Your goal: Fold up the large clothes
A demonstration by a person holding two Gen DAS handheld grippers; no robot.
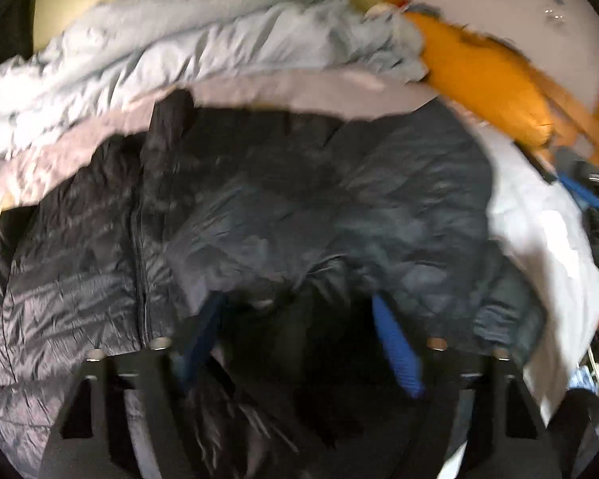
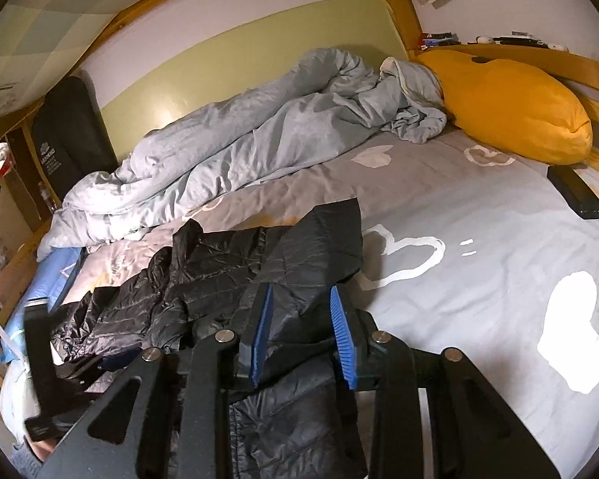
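A black quilted puffer jacket point(image 2: 227, 279) lies across the near side of a bed with a grey patterned sheet point(image 2: 479, 247), in front of the crumpled pale grey duvet point(image 2: 239, 139) that is bunched along the far wall. Taking the jacket as the landmark, a mustard-yellow pillow point(image 2: 511, 107) sits well beyond it at the headboard, and a small black rectangular box point(image 2: 575, 191) lies near that pillow.

The right tool point(image 2: 301, 335) is pinching a fold of the jacket between its blue pads point(image 2: 259, 335); the fabric runs up between the pads and drapes away toward the rest of the garment. This reads as one edge of the jacket being lifted so it can be carried over the body for a fold.

The left tool point(image 1: 299, 331) hangs over the jacket's middle, just right of its zipper line point(image 1: 139, 263). Its view is smeared. Its blue fingers point(image 1: 395, 343) stand partly spread with dark fabric bunched between them, and I cannot tell whether they press on it. It seems placed there to take the jacket's other side, so both hands can fold it evenly.
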